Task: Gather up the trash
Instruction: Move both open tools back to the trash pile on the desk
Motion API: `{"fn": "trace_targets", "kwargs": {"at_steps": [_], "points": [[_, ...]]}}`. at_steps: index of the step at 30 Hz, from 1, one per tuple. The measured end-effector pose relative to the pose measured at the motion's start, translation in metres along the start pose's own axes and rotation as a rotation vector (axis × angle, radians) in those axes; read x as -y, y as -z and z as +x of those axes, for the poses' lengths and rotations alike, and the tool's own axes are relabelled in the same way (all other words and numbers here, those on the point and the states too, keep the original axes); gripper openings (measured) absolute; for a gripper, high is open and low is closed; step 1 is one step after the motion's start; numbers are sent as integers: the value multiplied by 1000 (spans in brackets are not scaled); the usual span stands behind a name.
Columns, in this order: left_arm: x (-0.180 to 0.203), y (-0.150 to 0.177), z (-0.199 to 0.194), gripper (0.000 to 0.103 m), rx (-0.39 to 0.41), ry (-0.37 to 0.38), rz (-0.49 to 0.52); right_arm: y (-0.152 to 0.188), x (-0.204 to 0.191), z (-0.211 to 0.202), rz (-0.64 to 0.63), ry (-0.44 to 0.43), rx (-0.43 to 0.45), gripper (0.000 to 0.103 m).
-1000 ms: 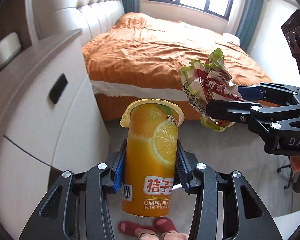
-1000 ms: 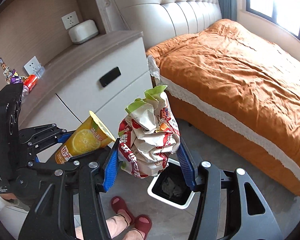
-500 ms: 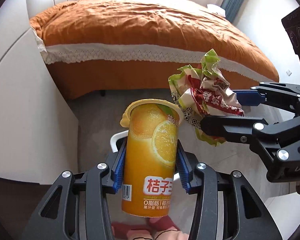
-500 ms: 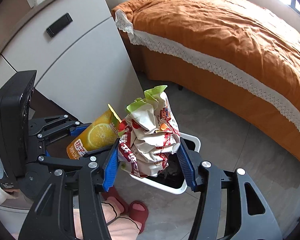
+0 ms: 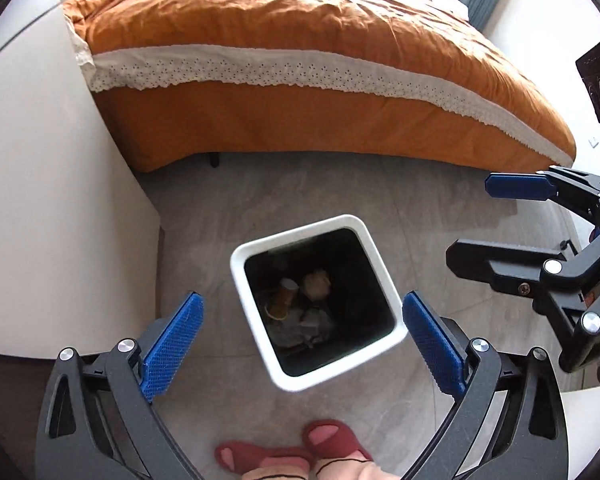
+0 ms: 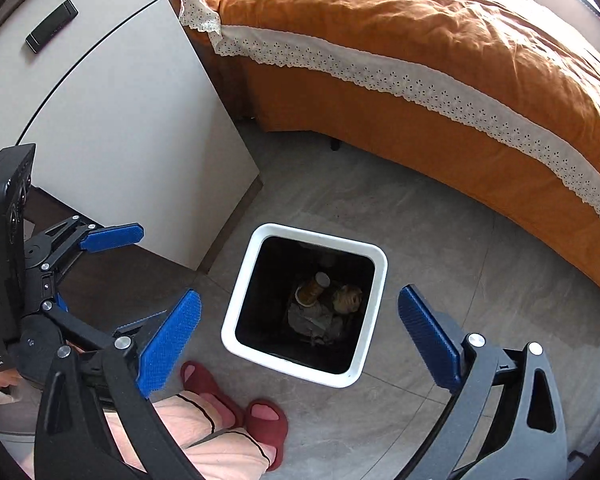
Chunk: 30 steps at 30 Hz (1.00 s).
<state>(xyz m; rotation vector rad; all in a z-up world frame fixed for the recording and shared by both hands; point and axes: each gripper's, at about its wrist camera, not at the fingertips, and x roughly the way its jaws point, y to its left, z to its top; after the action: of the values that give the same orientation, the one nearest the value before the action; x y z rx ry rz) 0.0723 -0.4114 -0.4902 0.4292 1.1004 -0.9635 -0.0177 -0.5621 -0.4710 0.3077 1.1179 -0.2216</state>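
A: What's hidden or hard to read from my seat?

B: The bin (image 5: pixel 374 258) sits centre frame in both views, white rim, black inside. At its bottom I make out an orange cup (image 6: pixel 311 290) lying on its side and a crumpled wrapper (image 6: pixel 346 299) beside it; the rest down there is a dark heap I can't sort. No writing legible on either. The bed (image 5: pixel 300 40) runs off the top edge, the cabinet (image 6: pixel 100 120) off the upper left.

A: Grippers?

B: My left gripper (image 5: pixel 302 338) is spread wide, its jaws having just been opening, nothing between the blue pads (image 5: pixel 172 340). Right gripper (image 6: pixel 300 338) the same: just opened, released, empty. Both tilt steeply down over the bin. Red slippers (image 6: pixel 236 400) at the bottom edge, partly cut off.
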Motion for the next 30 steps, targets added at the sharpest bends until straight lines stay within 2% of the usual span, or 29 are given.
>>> {"fn": "trace_targets", "kwargs": {"at_steps": [6, 13, 23, 30], "points": [[-8, -17, -59, 98, 47, -44, -61, -24, -17, -48, -12, -12, 54, 98], [-5, -39, -158, 98, 168, -102, -111, -53, -49, -124, -67, -31, 166, 98], [-10, -53, -265, 98, 297, -245, -186, -93, -94, -208, -170, -119, 302, 98], [-26, -40, -330, 98, 370, -418, -268, -115, -139, -237, -292, -228, 359, 98]]}}
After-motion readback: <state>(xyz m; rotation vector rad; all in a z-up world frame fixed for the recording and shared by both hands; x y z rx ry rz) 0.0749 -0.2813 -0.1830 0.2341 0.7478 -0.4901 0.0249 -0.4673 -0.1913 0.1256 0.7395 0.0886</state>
